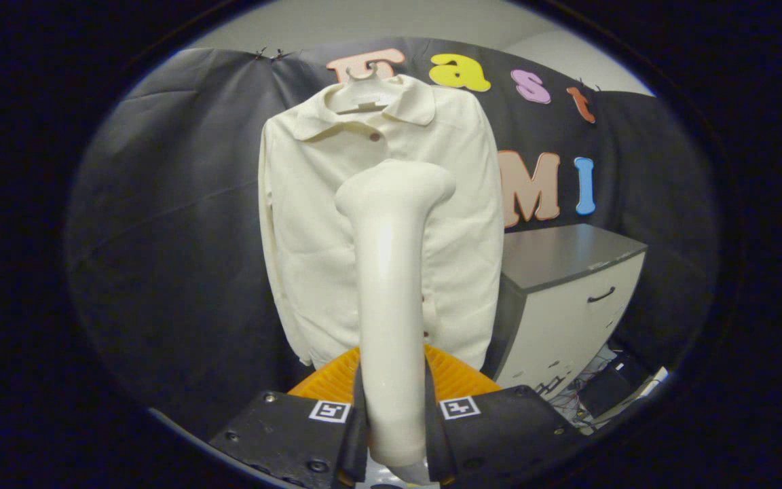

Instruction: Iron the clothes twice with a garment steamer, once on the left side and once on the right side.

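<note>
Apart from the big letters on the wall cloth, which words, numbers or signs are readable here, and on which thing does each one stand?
No readable words or numbers.
Square black-and-white markers on the hand-held gripper: patterns, not text.
Steamer, which the gripper is shut on: no print visible.
Shirt: no visible label.
Cabinet: no print visible.

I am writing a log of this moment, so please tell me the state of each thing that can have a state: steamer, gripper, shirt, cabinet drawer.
Garment steamer: upright, held, head in front of the shirt's middle; contact unclear.
Gripper: shut on the steamer's handle, both fingers pressing.
Shirt: hanging on a hanger, buttoned.
Cabinet drawer: closed.
</note>
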Motion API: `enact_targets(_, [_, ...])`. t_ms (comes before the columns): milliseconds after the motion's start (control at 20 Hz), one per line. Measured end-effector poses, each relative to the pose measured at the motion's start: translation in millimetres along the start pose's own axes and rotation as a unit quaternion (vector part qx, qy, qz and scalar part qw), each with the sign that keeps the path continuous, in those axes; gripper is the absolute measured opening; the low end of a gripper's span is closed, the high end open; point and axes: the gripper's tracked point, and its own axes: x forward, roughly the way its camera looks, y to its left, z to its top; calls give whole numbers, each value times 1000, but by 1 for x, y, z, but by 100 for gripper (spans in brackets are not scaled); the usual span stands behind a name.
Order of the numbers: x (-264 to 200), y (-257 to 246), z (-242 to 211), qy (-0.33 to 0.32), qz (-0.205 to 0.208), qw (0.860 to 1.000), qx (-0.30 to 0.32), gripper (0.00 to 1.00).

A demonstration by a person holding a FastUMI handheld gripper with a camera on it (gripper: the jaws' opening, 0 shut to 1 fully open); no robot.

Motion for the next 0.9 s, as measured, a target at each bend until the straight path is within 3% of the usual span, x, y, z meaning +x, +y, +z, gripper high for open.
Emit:
enact_targets(200, [5,-19,39,-28,2,1000,5,34])
enact_targets(550, [53,-35,69,-45,21,999,6,34])
enact_targets(900, [112,-48,53,-28,44,999,12,33])
